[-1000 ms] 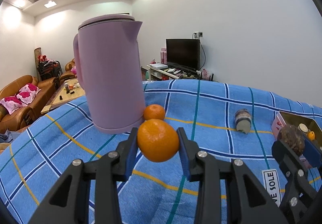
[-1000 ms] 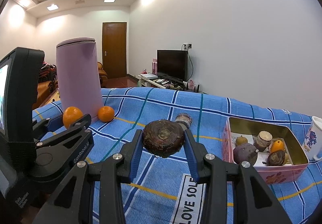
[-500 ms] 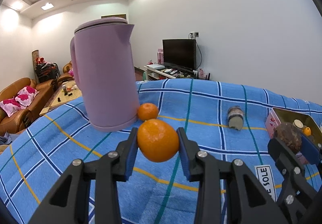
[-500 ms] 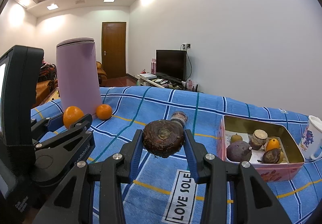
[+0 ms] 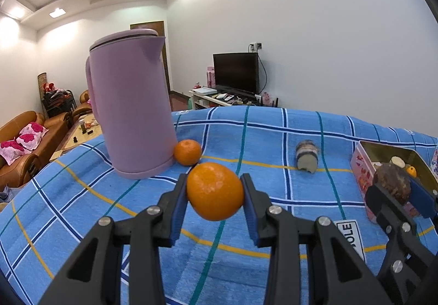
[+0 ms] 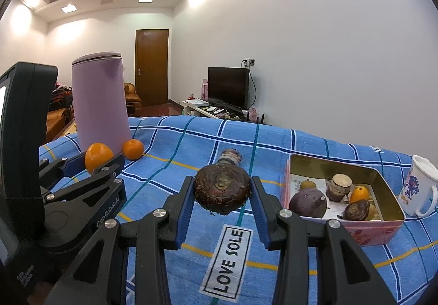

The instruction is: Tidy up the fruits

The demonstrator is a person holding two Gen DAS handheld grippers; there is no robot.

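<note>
My left gripper (image 5: pixel 215 192) is shut on an orange (image 5: pixel 215 191) and holds it above the blue checked cloth (image 5: pixel 273 140). A second orange (image 5: pixel 187 152) lies against the base of the purple kettle (image 5: pixel 131 113). My right gripper (image 6: pixel 222 191) is shut on a dark brown round fruit (image 6: pixel 222 189), held above the cloth left of the pink tin (image 6: pixel 364 236). In the tin lie a purple round fruit (image 6: pixel 308 202), a small orange fruit (image 6: pixel 359 194) and several other small pieces. The left gripper (image 6: pixel 100 165) with its orange (image 6: pixel 98 157) appears at the left of the right wrist view.
A short brown root piece (image 6: pixel 229 157) lies on the cloth beyond the right gripper. A white mug (image 6: pixel 418 190) stands right of the tin. The purple kettle (image 6: pixel 100 102) stands at the far left. Sofas and a TV sit beyond the table.
Both grips are unchanged. The scene has drifted slightly left in both views, and the tin shows a little more in the left wrist view.
</note>
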